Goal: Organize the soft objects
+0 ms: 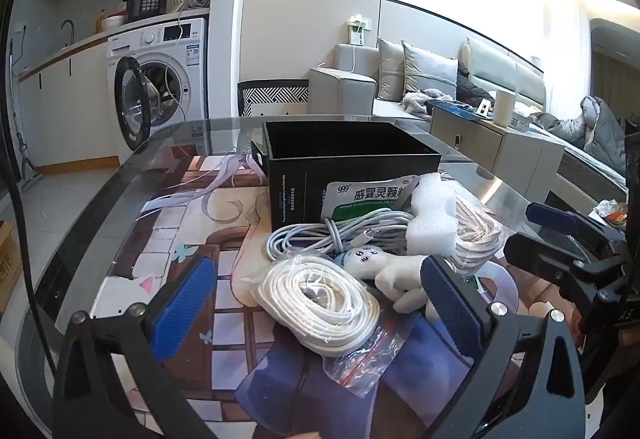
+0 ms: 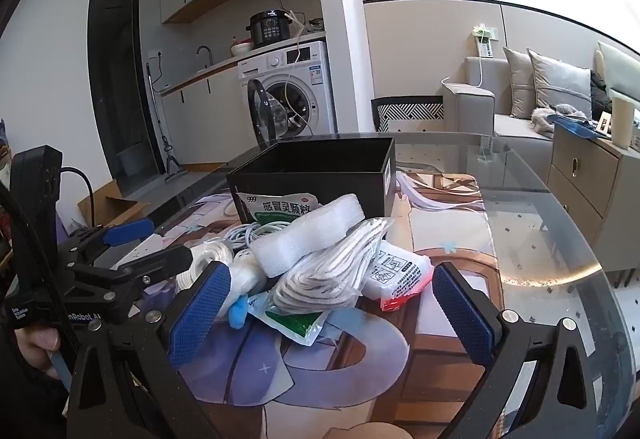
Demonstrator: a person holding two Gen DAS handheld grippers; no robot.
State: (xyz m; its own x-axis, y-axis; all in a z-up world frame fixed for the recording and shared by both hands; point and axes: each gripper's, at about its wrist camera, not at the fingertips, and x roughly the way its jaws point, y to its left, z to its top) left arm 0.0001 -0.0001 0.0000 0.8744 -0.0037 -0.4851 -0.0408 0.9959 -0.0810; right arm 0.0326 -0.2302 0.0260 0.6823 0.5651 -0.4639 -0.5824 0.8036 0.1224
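Both tools, left (image 1: pixel 320 303) and right (image 2: pixel 332 305), gape apart, seemingly short of the pile.

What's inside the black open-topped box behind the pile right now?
Only bare dark inner walls of the black open-topped box show in either view. Its floor is hidden by the near wall, so I cannot tell if it holds anything. The green-and-white medicine sachet leans against its front, outside.
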